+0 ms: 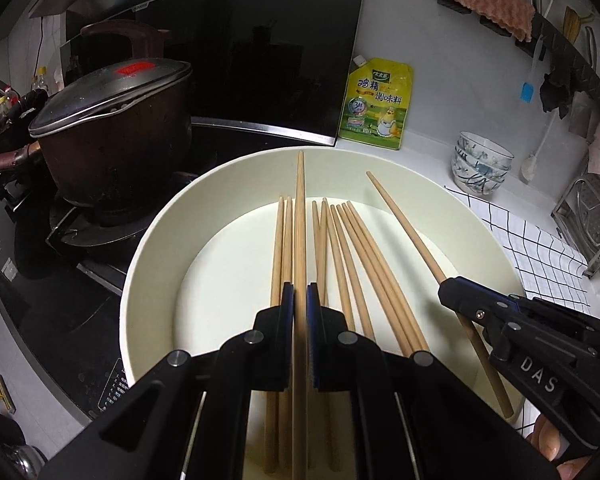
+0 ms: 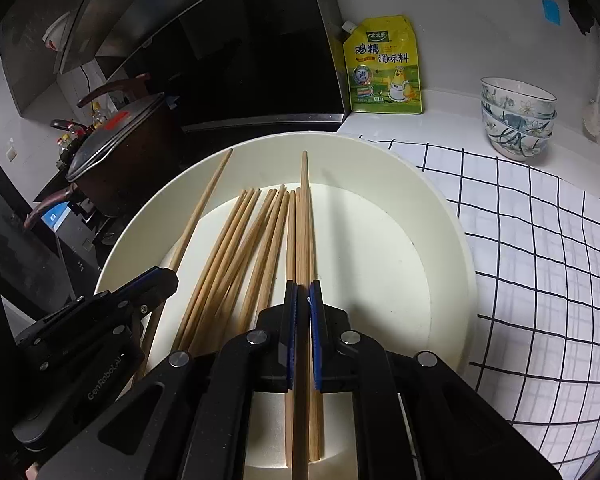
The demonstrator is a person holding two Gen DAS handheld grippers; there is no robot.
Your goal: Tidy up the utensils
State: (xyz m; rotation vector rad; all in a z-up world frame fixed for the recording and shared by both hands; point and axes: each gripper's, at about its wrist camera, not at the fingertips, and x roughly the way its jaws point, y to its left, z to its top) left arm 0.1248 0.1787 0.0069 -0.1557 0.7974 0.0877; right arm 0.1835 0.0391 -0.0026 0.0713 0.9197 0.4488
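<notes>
Chopsticks are spread loose inside a cream round basin on the tabletop, beside the stove. One chopstick is pinched by the left gripper, another chopstick by the right gripper, both raised over the basin.

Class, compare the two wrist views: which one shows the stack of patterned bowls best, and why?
The right wrist view: the stacked bowls stand large and sharp on the counter beyond the checked cloth, their floral pattern clear. In the left wrist view the same stack is smaller and nearer the distorted edge.
</notes>
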